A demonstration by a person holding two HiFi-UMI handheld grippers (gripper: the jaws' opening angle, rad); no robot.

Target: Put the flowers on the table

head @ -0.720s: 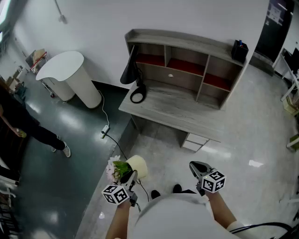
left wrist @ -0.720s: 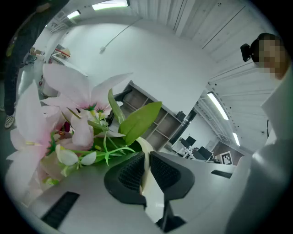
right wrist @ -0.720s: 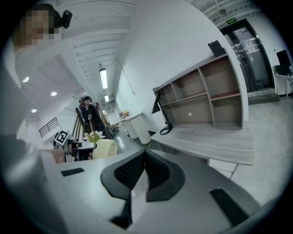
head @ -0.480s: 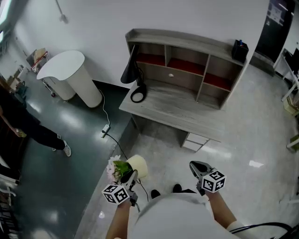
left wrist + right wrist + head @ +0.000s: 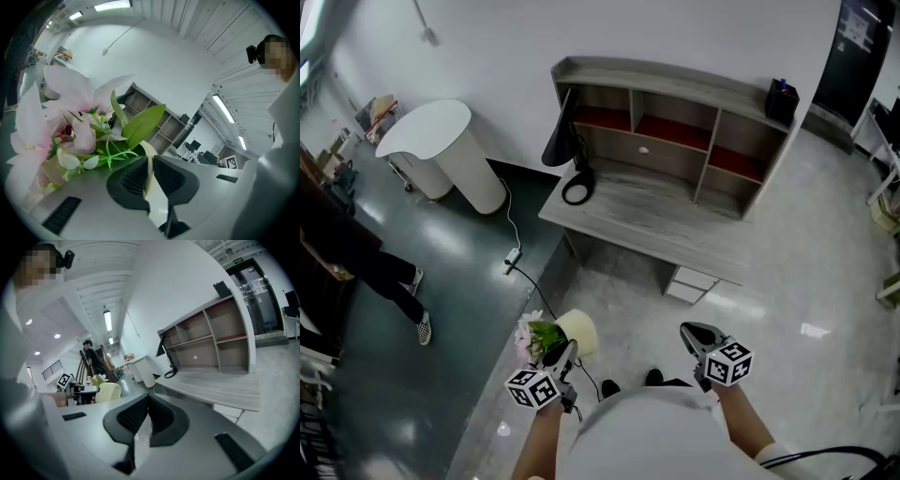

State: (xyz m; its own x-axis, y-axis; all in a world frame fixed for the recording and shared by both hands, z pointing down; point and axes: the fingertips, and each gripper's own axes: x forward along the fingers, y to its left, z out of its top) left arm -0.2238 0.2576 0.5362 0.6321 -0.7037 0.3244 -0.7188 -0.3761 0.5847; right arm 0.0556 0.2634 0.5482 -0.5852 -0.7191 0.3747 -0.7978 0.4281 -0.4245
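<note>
Pink flowers (image 5: 530, 336) with green leaves stand in a cream pot (image 5: 576, 333), held low over the floor in the head view. My left gripper (image 5: 560, 359) is shut on the pot's thin rim (image 5: 149, 154), and the blossoms (image 5: 65, 108) fill the left of the left gripper view. At the lower right, my right gripper (image 5: 695, 335) is shut with nothing between its pads (image 5: 161, 413). The grey wooden table (image 5: 647, 220) with a shelf unit lies ahead, well apart from both grippers. From the right gripper view I see the pot (image 5: 109, 391) and the table top (image 5: 220, 386).
A black desk lamp (image 5: 566, 150) stands on the table's left end. A black box (image 5: 780, 101) sits on top of the shelves. A white round stand (image 5: 445, 150), a power strip with cable (image 5: 512, 259) and a walking person (image 5: 352, 262) are at left. A drawer unit (image 5: 689, 284) sits under the table.
The person at the left has stepped down and left in the frame. Both grippers and the flower pot have stayed almost where they were.
</note>
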